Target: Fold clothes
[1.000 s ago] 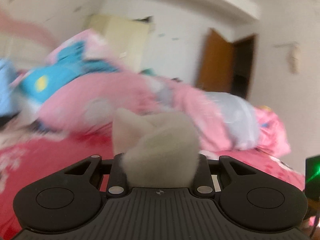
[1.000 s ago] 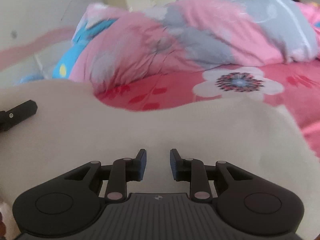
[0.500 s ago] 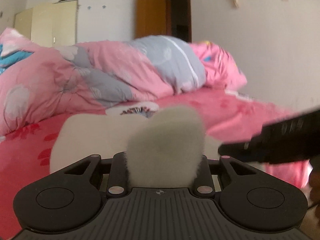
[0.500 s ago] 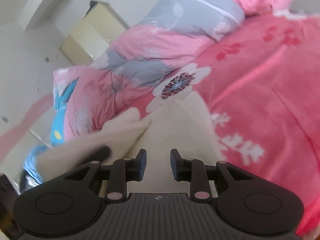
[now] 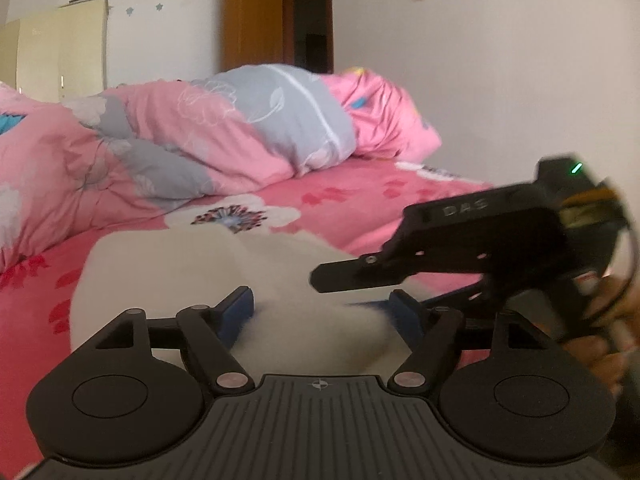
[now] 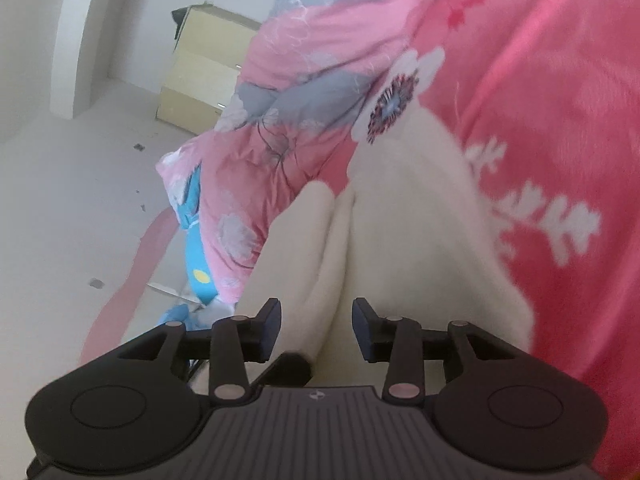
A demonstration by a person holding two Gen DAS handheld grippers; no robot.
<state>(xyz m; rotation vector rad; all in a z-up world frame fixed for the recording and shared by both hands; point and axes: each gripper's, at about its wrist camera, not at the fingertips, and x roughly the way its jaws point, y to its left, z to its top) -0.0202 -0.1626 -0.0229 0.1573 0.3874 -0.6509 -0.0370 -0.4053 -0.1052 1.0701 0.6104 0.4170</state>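
A cream fleecy garment (image 5: 192, 264) lies folded on the pink bed. One bunch of it bulges up between the jaws of my left gripper (image 5: 322, 312), which are opening wide, and the pads do not press it. In the left wrist view my right gripper (image 5: 352, 280) comes in from the right, just above that bunch. In the right wrist view the garment (image 6: 400, 220) shows two soft folds running away from my right gripper (image 6: 316, 330). Its jaws are opening too, with cloth lying in the gap below them but not squeezed.
A pink and grey duvet (image 5: 224, 136) is heaped along the far side of the flowered pink sheet (image 5: 360, 208). Behind it stand a cream wardrobe (image 5: 60, 52) and a brown door (image 5: 252, 20). A person's hand (image 5: 612, 320) holds the right gripper.
The left jaws, shut on a cloth bunch before, have spread apart. The right jaws have widened slightly. Both grippers have swung across and sunk toward the bed, the right one rolling.
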